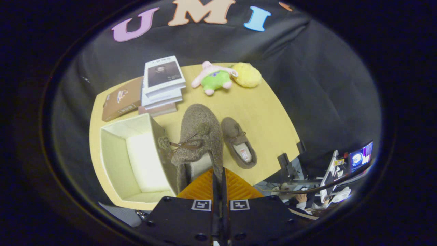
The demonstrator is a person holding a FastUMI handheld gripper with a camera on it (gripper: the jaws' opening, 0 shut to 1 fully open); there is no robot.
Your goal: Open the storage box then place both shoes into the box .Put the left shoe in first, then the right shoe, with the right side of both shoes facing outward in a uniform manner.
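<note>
A brown fuzzy shoe (199, 136) with a bow and pom-poms hangs above the yellow table (263, 116), toe pointing away from me. My gripper (218, 171) is shut on the right side of its collar, the rim pinched between both fingers. The held shoe hovers just right of the open storage box (112, 160), beside the box's right wall. The box shows a bare cream inside. The second matching shoe (239, 141) lies on the table just right of the held one, sole down, toe away from me.
Behind the box stand a stack of books (164, 82) and a brown carton (121, 99). A pink and green plush toy (213, 80) and a yellow plush (246, 75) sit at the table's far edge. Past the table's right edge are stands, cables and a person's hand (301, 198).
</note>
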